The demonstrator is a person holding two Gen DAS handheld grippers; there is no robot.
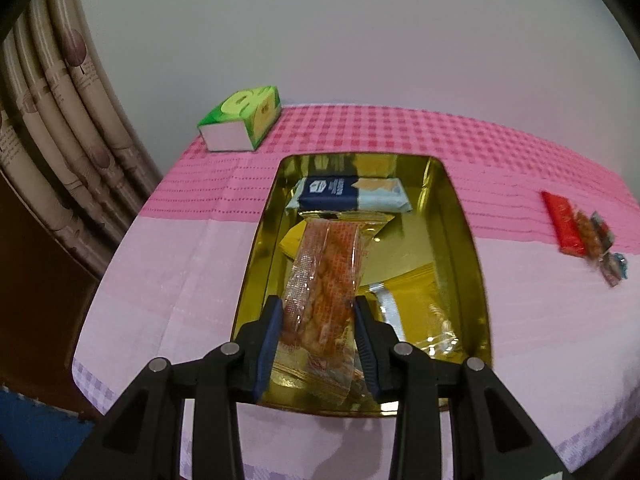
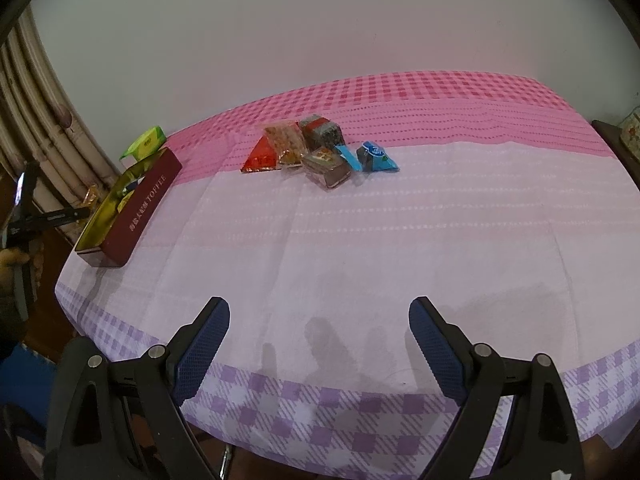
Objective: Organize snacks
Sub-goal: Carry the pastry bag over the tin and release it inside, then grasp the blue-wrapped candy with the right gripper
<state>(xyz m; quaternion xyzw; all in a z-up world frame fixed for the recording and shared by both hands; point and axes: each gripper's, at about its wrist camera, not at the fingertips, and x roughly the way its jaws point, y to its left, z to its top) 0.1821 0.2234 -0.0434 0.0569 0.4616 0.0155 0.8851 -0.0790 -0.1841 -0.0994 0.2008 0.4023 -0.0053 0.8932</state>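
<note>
My left gripper (image 1: 318, 312) is shut on a long clear packet of orange snacks (image 1: 328, 276), holding it over the open gold-lined tin (image 1: 468, 240). The packet's far end touches or hangs just above the snacks inside. In the tin lie a blue and white biscuit pack (image 1: 348, 196) at the far end and yellow wrappers (image 1: 408, 292) on the right. The right wrist view shows the same tin (image 2: 140, 208), dark red outside, at the table's left edge. A pile of loose snacks (image 2: 316, 152) sits mid-table. My right gripper (image 2: 319, 344) hangs open and empty above the near edge.
A green tissue box (image 1: 240, 118) stands behind the tin at the back left. The pink and lilac checked cloth (image 2: 360, 240) covers the table. Curtains (image 1: 52, 120) hang at the left. A wall lies close behind the table. A person's hand (image 2: 16, 260) shows at the far left.
</note>
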